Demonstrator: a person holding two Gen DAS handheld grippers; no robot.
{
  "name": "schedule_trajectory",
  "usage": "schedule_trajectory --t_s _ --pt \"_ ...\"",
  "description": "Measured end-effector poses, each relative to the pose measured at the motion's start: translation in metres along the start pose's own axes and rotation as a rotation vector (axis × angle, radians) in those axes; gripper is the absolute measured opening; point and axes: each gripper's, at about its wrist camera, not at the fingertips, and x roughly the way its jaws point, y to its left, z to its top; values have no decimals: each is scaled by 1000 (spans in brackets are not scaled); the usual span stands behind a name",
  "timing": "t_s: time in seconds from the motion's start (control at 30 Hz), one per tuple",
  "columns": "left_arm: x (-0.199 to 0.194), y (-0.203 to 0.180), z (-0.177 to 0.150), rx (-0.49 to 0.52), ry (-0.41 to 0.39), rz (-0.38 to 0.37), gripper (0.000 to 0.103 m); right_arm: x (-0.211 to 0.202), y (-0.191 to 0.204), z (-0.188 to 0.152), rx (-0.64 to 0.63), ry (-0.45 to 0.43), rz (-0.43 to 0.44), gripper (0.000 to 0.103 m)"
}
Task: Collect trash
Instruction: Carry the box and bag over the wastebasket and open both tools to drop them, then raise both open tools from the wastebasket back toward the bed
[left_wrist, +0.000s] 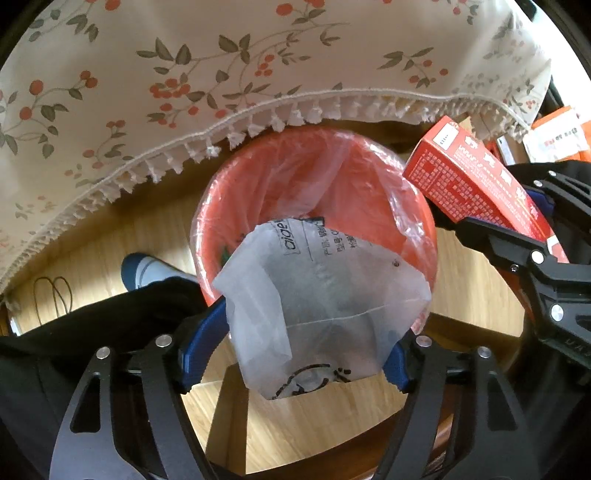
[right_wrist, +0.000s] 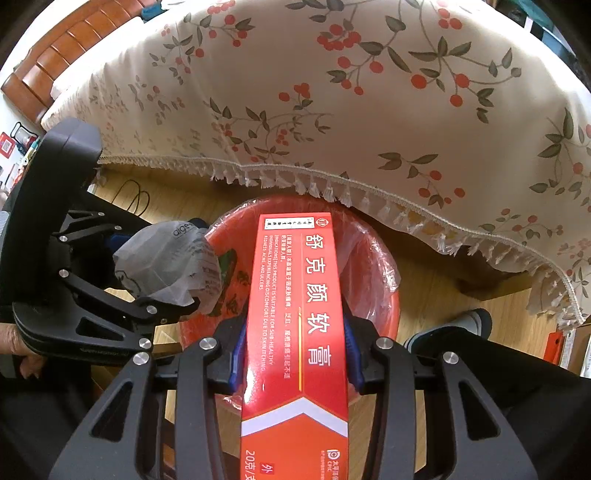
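- Your left gripper (left_wrist: 295, 354) jaws are spread, white bag (left_wrist: 321, 295) loose between them above the red bin (left_wrist: 369, 173).
- Your right gripper (right_wrist: 295, 354) clamps the red box (right_wrist: 295, 314); centre it over the bin before releasing.
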Motion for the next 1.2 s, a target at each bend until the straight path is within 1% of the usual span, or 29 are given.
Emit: schedule_trajectory --t_s 0.1,0.17,0.23,0.6,0.9,1.2 --pt "-1 1 0 -5 -2 -2 75 3 0 0 -2 9 3 41" --pt "-2 1 0 -6 -10 -1 82 5 1 -1 -5 15 2 41" --pt "-4 1 0 -8 -16 -4 84 6 1 -1 -5 18 2 41" --pt "-7 7 0 -38 -28 -11 85 12 4 -2 -18 36 16 41" --pt "-8 19 -1 -106 -34 -10 85 20 12 0 -37 49 34 41" --pt "-9 20 -1 -111 -38 -10 85 22 14 0 -46 54 26 42"
